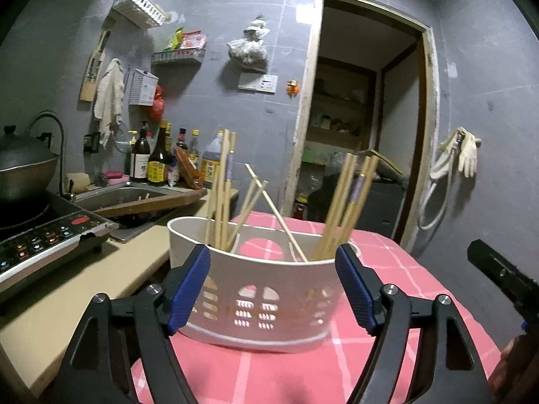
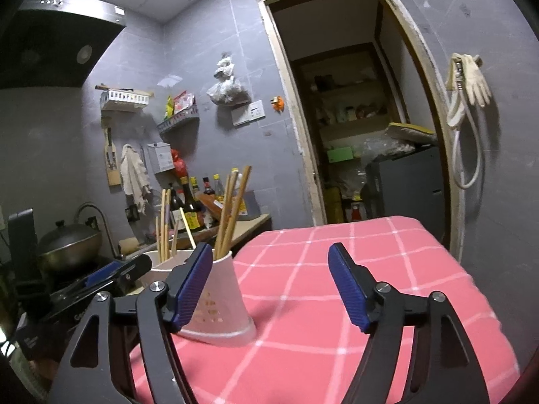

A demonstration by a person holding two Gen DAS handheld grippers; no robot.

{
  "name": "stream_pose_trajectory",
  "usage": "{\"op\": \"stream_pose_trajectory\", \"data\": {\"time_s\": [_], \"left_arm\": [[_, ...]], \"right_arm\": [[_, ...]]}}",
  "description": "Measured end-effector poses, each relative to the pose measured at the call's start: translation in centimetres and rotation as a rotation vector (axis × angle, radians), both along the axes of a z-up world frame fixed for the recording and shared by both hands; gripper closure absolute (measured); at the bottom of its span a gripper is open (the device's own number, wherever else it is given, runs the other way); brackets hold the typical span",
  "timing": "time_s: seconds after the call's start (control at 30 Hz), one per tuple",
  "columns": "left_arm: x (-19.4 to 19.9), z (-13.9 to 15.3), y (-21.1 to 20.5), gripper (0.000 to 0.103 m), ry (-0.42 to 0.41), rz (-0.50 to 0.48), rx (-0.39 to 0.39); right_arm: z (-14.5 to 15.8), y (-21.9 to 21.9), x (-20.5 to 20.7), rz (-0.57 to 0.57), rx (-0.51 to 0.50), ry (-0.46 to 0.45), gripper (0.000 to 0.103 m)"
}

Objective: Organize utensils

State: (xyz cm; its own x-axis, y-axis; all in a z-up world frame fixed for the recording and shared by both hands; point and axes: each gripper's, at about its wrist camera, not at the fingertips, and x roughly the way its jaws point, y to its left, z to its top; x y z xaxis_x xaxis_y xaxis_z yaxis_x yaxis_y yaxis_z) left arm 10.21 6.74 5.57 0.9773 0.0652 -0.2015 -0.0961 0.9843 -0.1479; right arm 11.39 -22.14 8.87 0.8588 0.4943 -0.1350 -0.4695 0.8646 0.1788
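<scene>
Currently both grippers, left [image 1: 273,282] and right [image 2: 269,284], are spread and empty, holder [image 1: 256,299] upright on the pink cloth [image 1: 397,276] with chopsticks [image 1: 347,202] inside, so regroup the leaning sticks gently, bracing the holder against tipping.

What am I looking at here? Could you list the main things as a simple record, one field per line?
Place: small kitchen
Surface: pink checked tablecloth
Holder: white utensil holder, upright on the cloth
Contents: wooden chopsticks, leaning in loose groups
Left gripper: jaws open, either side of the holder
Right gripper: jaws open, holding nothing
Beside it: sink, stove, wok
</scene>
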Motion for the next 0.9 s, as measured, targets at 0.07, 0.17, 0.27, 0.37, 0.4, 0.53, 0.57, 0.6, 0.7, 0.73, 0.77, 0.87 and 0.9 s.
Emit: {"op": "stream_pose_trajectory", "data": {"time_s": [0.07, 0.17, 0.27, 0.37, 0.4, 0.53, 0.57, 0.6, 0.7, 0.73, 0.77, 0.87, 0.9], "left_arm": [[-0.5, 0.1, -0.5, 0.028, 0.002, -0.019, -0.001], [-1.5, 0.4, -1.1, 0.025, -0.003, -0.041, 0.006], [-2.6, 0.7, -1.6, 0.02, -0.012, -0.061, 0.008], [-3.9, 0.9, -2.0, 0.017, -0.019, -0.079, 0.007], [-4.2, 0.9, -2.2, 0.016, -0.019, -0.083, 0.008], [-5.7, 1.0, -2.7, 0.013, -0.021, -0.101, 0.012], [-6.0, 1.0, -2.8, 0.011, -0.023, -0.105, 0.012], [-6.3, 1.0, -2.9, 0.01, -0.024, -0.109, 0.013], [-7.3, 0.9, -3.1, 0.008, -0.024, -0.116, 0.02], [-7.6, 0.9, -3.2, 0.008, -0.022, -0.118, 0.02], [-7.8, 0.8, -3.3, 0.008, -0.021, -0.119, 0.018], [-8.8, 0.2, -3.4, 0.004, -0.016, -0.12, 0.018], [-9.1, 0.0, -3.5, 0.004, -0.015, -0.119, 0.019]], "right_arm": [[0.3, -0.9, -0.8, -0.011, 0.002, 0.002, 0.024], [0.8, -2.0, -1.8, -0.02, 0.006, 0.006, 0.02], [1.3, -3.1, -3.2, -0.026, 0.0, 0.011, 0.013], [1.5, -3.9, -4.7, -0.041, -0.008, 0.002, 0.005], [1.5, -4.1, -5.1, -0.048, -0.01, -0.002, 0.003], [1.3, -4.8, -6.7, -0.072, -0.018, -0.011, 0.0], [1.2, -5.0, -7.1, -0.082, -0.021, -0.014, 0.0], [1.1, -5.3, -7.5, -0.09, -0.023, -0.017, 0.0], [0.9, -5.7, -8.3, -0.111, -0.036, -0.026, 0.0], [0.8, -5.8, -8.7, -0.118, -0.043, -0.029, 0.0], [0.7, -5.9, -9.0, -0.125, -0.05, -0.033, 0.0], [0.4, -6.0, -9.7, -0.138, -0.067, -0.039, 0.0], [0.3, -6.0, -9.9, -0.145, -0.074, -0.04, 0.0]]}}
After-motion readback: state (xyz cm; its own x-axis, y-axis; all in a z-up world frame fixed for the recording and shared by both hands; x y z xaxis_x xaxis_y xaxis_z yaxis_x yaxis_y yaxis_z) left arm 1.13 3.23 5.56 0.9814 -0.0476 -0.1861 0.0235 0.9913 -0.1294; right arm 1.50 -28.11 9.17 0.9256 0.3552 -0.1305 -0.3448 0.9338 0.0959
